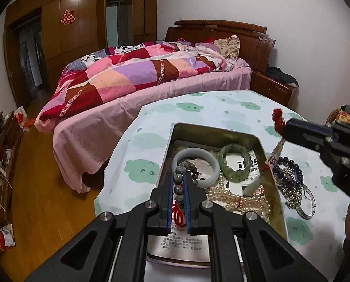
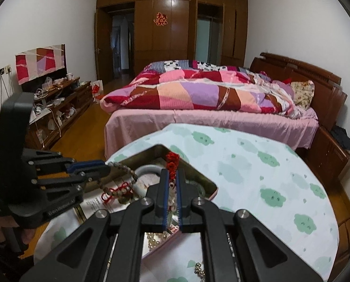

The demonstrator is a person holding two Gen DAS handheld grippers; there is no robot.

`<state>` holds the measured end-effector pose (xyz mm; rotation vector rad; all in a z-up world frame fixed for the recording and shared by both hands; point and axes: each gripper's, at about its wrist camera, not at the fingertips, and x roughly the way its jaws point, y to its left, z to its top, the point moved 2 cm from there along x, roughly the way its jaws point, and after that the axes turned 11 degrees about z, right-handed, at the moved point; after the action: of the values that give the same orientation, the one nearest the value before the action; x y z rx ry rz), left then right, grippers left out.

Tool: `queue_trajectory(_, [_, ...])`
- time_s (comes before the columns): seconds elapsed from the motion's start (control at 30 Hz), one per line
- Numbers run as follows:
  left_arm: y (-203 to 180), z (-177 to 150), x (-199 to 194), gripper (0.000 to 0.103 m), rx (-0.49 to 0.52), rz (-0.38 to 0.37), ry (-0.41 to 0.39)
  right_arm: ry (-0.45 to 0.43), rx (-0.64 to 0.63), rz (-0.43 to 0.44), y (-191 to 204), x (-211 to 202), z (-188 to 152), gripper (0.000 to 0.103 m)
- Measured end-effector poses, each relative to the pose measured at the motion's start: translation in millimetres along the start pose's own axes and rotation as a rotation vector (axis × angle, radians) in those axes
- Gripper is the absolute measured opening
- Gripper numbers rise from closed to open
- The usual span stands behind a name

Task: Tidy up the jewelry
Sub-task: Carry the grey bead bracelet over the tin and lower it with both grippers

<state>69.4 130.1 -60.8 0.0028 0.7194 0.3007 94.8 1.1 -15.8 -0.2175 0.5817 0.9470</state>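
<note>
An open metal tin (image 1: 272,171) sits on the round table with a cloud-print cloth (image 1: 222,108). Inside lie a pale jade bangle (image 1: 208,157), a green bangle (image 1: 236,164) and a pearl necklace (image 1: 236,199). My left gripper (image 1: 180,178) is shut on a grey bead bracelet (image 1: 178,177) with a red knot, over the tin; it also shows in the right wrist view (image 2: 109,166). My right gripper (image 2: 172,176) is shut on a red-knot cord pendant (image 2: 172,162), whose jade piece hangs into the tin (image 1: 252,188). Purple beads (image 1: 287,166) and a silver chain (image 1: 292,192) lie right of the tin.
A bed with a patchwork quilt (image 1: 139,75) stands beyond the table. A low wooden shelf with clutter (image 2: 55,108) runs along the left wall. A wooden nightstand (image 1: 271,87) stands by the bed head. The floor is wooden.
</note>
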Motion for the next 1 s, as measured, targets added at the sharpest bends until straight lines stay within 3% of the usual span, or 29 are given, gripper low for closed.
queue_trajectory(1.0, [-1, -7, 7, 0.008, 0.009, 0.001, 0.028, 0.095, 0.024, 0.011, 1, 26, -15, 0.008])
